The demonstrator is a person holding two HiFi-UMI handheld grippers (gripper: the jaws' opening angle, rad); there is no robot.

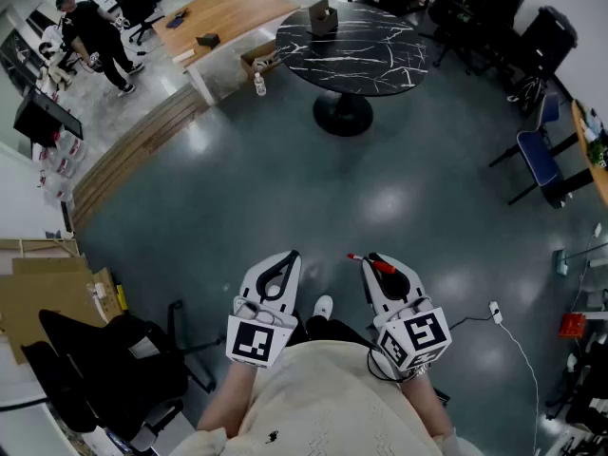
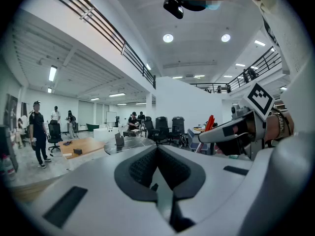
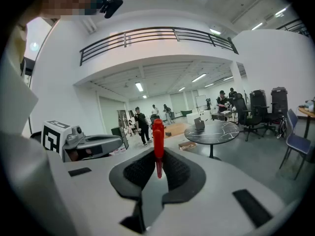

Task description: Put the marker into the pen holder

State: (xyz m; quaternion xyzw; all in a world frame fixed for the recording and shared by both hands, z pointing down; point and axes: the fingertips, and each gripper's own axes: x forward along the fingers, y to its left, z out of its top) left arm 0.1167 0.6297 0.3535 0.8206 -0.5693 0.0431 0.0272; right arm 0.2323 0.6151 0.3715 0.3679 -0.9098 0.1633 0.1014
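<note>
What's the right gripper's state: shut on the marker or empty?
Shut on the marker: jaws of the right gripper pinch its red body, one end sticking up past the tips.

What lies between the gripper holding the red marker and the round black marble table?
Only bare grey floor: in the head view, nothing stands between the right gripper, shut on the red marker, and the round marble table ahead.

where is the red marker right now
Clamped in the right gripper, the red marker pokes past its tips, right of the shut left gripper in the head view.
</note>
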